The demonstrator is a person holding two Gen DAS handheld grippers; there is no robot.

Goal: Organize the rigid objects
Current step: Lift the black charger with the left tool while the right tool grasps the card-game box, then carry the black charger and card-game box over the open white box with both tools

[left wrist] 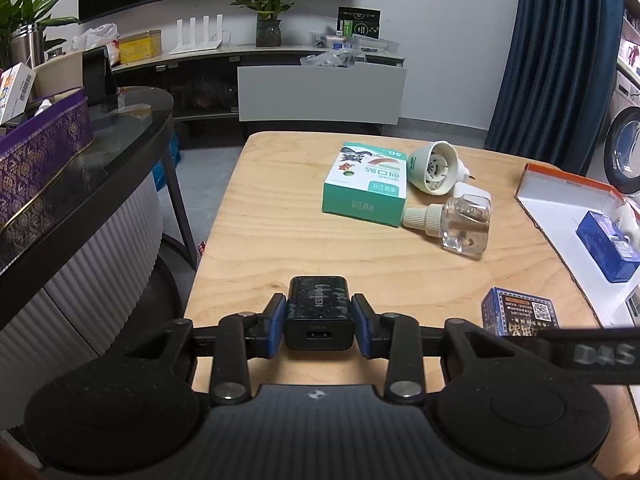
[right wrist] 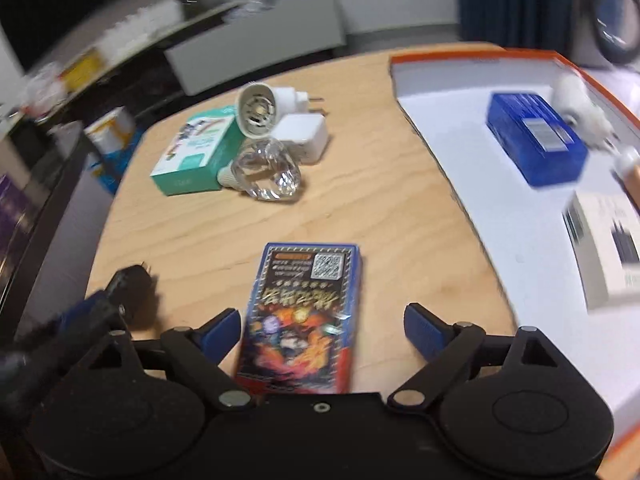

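The left tool (left wrist: 319, 326) is clamping a black USB charger (left wrist: 319, 312) between its blue pads, holding it just above the near edge of the wooden worktop (left wrist: 280, 232); the right tool (right wrist: 322, 330) is standing wide, its jaws straddling a colourful card box (right wrist: 304, 316) that is lying flat on the worktop, with neither pad pressing on it. The white tray with the orange rim (right wrist: 472, 184), off to the right, is already carrying a blue box (right wrist: 536, 140) and a few other pieces; a green box (left wrist: 366, 184), a white plug-in socket piece (left wrist: 434, 168) and a clear bottle (left wrist: 466, 222) are waiting in a cluster further back. Judging by this, the sorting is partway along; the charger is seemingly heading for the tray; the next move is probably calling for the right tool to close squarely on the card box, while the left is carrying its load across without clipping the right one.
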